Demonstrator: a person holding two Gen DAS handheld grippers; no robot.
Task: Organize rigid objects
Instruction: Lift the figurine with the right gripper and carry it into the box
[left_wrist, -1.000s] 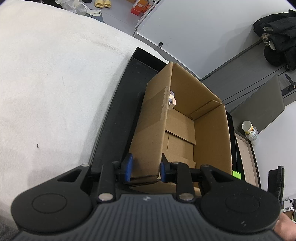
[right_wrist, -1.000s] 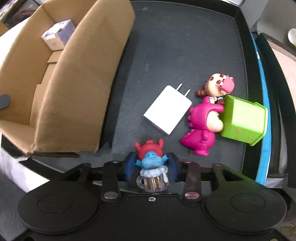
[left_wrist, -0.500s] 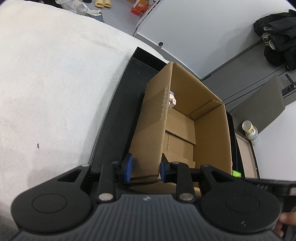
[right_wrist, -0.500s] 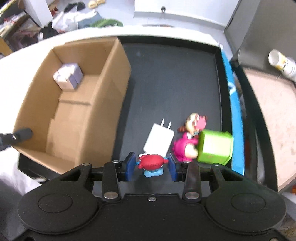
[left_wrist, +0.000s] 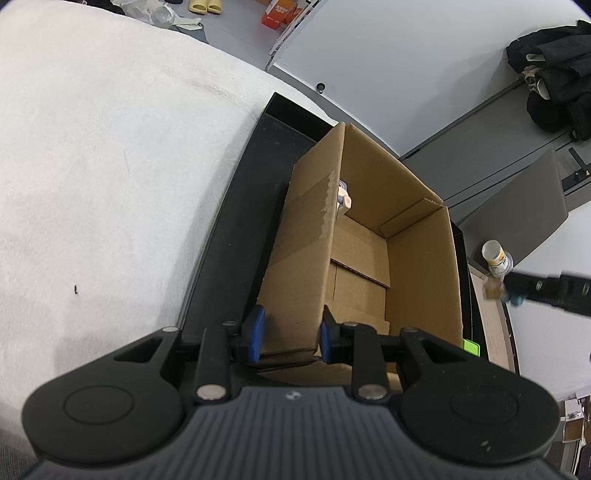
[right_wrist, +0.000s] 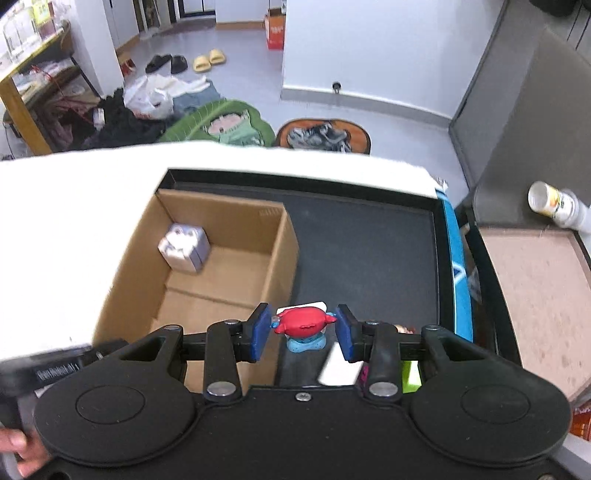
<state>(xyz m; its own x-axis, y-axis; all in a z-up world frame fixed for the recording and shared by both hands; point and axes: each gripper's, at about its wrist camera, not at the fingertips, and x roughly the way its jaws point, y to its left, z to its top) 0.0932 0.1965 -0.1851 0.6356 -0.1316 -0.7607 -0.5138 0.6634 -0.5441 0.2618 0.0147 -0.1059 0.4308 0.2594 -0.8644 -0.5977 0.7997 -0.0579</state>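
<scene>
Left gripper (left_wrist: 289, 334), its blue pads closed on the near-left wall of the cardboard box (left_wrist: 417, 273), which stands in the left part of the black tray (right_wrist: 369, 254) on a white-covered surface (left_wrist: 110, 166). Right gripper (right_wrist: 302, 331), held above the tray just right of the box, its pads clamped on the red-and-blue figurine (right_wrist: 303, 326). A small pale box (right_wrist: 184, 248) lies in the far-left corner of the cardboard box. Beneath the right gripper, partly hidden, a white charger (right_wrist: 338, 365) and a green block (right_wrist: 410, 374) lie on the tray near its near edge.
</scene>
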